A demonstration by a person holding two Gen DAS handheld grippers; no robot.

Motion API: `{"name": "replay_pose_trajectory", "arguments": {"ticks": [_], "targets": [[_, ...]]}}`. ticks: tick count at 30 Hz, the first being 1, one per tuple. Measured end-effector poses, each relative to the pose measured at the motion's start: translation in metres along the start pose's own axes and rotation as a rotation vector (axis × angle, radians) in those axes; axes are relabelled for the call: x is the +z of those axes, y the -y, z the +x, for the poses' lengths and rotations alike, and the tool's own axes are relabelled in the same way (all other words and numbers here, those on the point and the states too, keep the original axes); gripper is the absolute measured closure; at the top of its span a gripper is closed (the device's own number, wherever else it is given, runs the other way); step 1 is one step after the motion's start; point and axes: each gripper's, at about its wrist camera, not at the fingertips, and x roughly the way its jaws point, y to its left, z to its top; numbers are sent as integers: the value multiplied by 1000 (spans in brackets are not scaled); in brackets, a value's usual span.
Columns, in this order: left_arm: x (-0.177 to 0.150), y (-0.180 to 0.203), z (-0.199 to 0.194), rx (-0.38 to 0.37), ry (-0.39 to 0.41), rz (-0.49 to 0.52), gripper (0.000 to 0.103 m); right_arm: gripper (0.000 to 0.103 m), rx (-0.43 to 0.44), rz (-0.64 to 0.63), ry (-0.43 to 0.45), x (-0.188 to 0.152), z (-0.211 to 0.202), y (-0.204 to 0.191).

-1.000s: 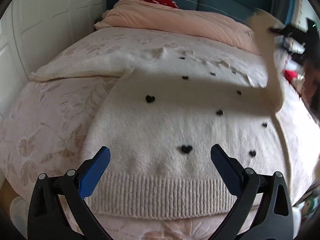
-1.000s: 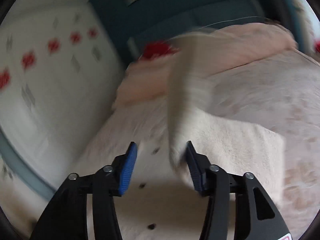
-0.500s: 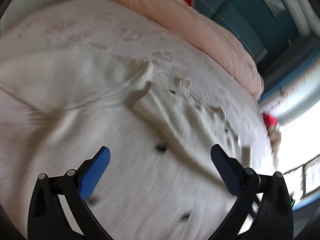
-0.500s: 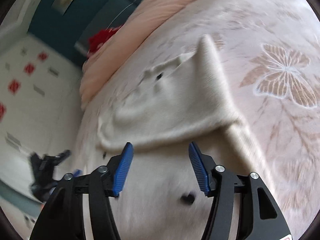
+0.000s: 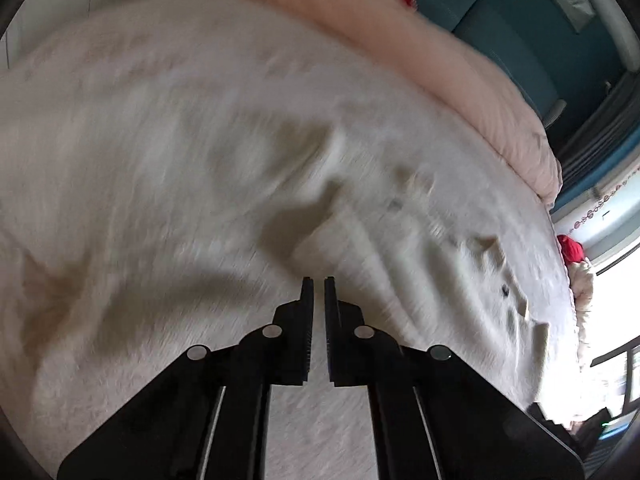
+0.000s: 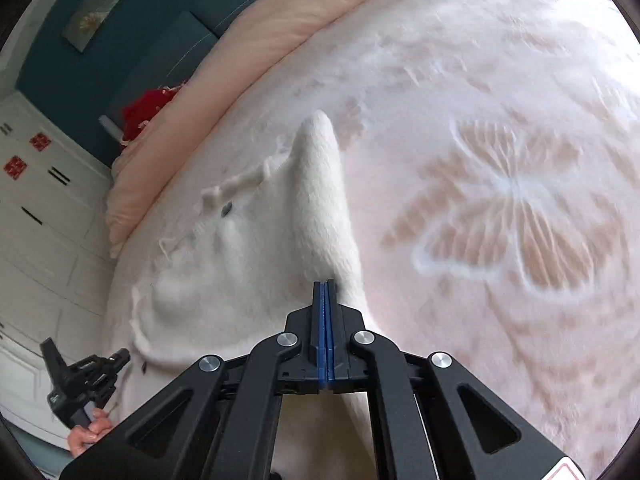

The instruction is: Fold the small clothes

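A cream fuzzy sweater (image 6: 256, 240) with small black hearts lies flat on the bed; its right sleeve (image 6: 320, 184) is folded across the body. It also fills the blurred left wrist view (image 5: 360, 248). My right gripper (image 6: 325, 282) is shut, its tips low on the sleeve's edge; I cannot tell whether cloth is pinched. My left gripper (image 5: 316, 280) is nearly shut with a thin gap, low over the sweater, and nothing shows between its fingers. It also shows at the sweater's left edge in the right wrist view (image 6: 86, 376).
A pale pink bedspread (image 6: 520, 208) with a butterfly pattern covers the bed. A peach duvet (image 6: 256, 52) and a red item (image 6: 148, 108) lie by the teal headboard. White wardrobe doors (image 6: 36, 240) stand at the left. A window (image 5: 608, 280) is at the right.
Both grippers went from open to closed. The right gripper laid the sleeve across the sweater and dropped low onto it. The left gripper moved closer to the sweater.
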Motion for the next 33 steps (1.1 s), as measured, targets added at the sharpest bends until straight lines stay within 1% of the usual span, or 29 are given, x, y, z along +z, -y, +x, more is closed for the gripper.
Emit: {"name": "replay_pose_trajectory", "arguments": {"ticks": [1,2,3,4,5,7,8,9,10,11,12,13,14,15,17,18,19,20,21,22,23,25,26,27,28,30,31,32,33], "targets": [[0,-3,-3,-19,5,-15,88,94,30,-11,6,-4,-7,-8],[1,-4,-6,-35,13,-25,74,88,37,-35,12,-7,-12,-17],[3,-3,-8,-45,20,-38,33,81,52,-56,10,-11,-15,-25],[6,0,-7,-41,17,-66,5,52,86,-67,-4,-16,-15,-33],[8,1,-5,-45,20,-92,5,34,103,-61,-15,-20,-13,-34],[16,6,10,-56,-3,-137,5,34,112,-49,-46,-28,-5,-25],[19,7,19,-50,-20,-156,6,34,89,-32,-77,-32,6,-21],[23,10,28,-41,-28,-168,13,34,80,-9,-93,-31,14,-19],[26,13,31,-28,-22,-155,40,34,82,11,-88,-29,20,-15],[28,17,33,-19,-21,-135,62,34,87,21,-60,-25,21,-15],[32,20,34,-15,-28,-112,96,37,93,31,-46,-20,21,-16],[34,21,29,-54,-17,-106,95,52,107,47,-37,-15,22,-18],[34,19,19,-68,15,-100,95,76,133,68,-23,-9,21,-19],[33,20,7,-78,51,-80,95,82,149,70,-18,-9,17,-16],[27,16,-11,-84,88,-31,95,82,162,44,-4,-7,11,-18],[23,12,-12,-68,86,-21,95,83,137,15,-12,-10,13,-18],[15,3,-4,-26,60,-10,95,82,77,-21,-43,-16,19,-15],[10,-6,2,-8,33,-13,95,89,11,-35,-75,-22,25,-8],[4,-14,10,6,4,-29,95,90,-5,-33,-80,-26,24,-3],[-2,-23,12,-23,18,-53,93,89,0,-29,-62,-29,15,0],[-6,-24,8,-36,44,-47,92,87,-34,-43,-39,-31,3,-5],[-10,-16,7,-4,67,6,91,79,-47,-76,10,-35,-17,-19],[-11,-13,8,11,76,31,91,79,-31,-126,52,-38,-29,-35],[-11,-11,10,21,84,49,91,79,-31,-172,62,-38,-30,-45],[-13,-9,11,29,95,64,90,78,-53,-262,67,-38,-27,-62],[-13,-9,10,23,107,68,90,76,-119,-352,47,-37,-7,-75],[-12,-10,9,16,109,70,90,76,-176,-352,6,-35,13,-69],[-13,-13,7,7,112,73,90,82,-220,-327,-48,-36,29,-57],[-15,-14,6,-1,114,81,89,82,-221,-303,-69,-35,37,-51]]}}
